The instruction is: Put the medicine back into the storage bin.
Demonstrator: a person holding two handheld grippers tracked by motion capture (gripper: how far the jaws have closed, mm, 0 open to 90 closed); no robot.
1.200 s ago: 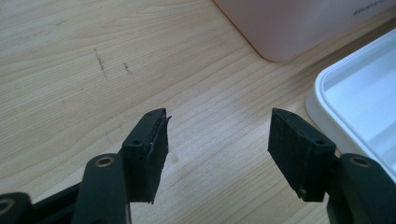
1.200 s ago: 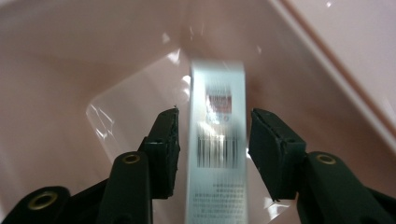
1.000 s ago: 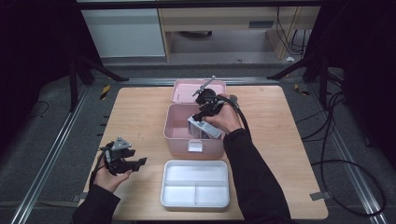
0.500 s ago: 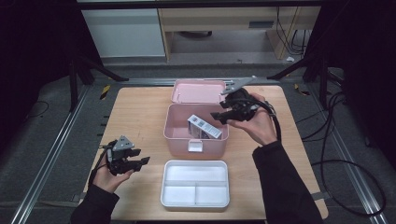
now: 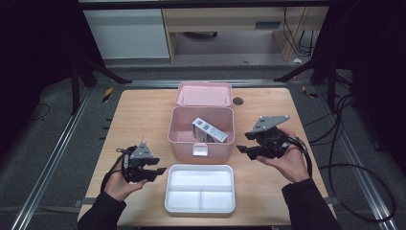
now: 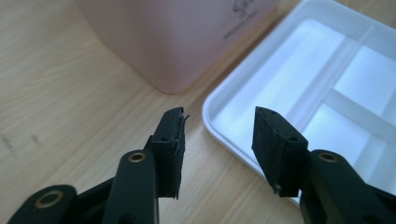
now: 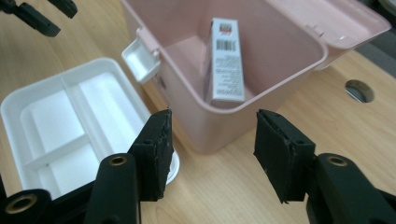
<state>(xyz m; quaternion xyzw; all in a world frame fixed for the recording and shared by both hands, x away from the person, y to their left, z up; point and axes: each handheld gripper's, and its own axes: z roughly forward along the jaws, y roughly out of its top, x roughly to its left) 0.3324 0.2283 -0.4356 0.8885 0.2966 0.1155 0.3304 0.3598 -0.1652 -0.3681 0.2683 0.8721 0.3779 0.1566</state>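
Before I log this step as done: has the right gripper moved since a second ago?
Yes. The right gripper has pulled away from over the pink box, toward the table's right side, empty; the small carton leans inside.

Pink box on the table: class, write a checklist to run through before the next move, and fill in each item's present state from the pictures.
1. Lid of the pink box open: ok, it lies back behind the box.
2. Small carton inside the box: ok, it leans tilted against a wall.
3. Right hand-held gripper free: ok, jaws apart with nothing between them, outside the box near its corner.
4. Left hand-held gripper free: ok, nothing between its jaws, which have just been closing.
5. White tray ready: ok, its compartments are bare, in front of the box.
6. White latch intact: cannot tell.
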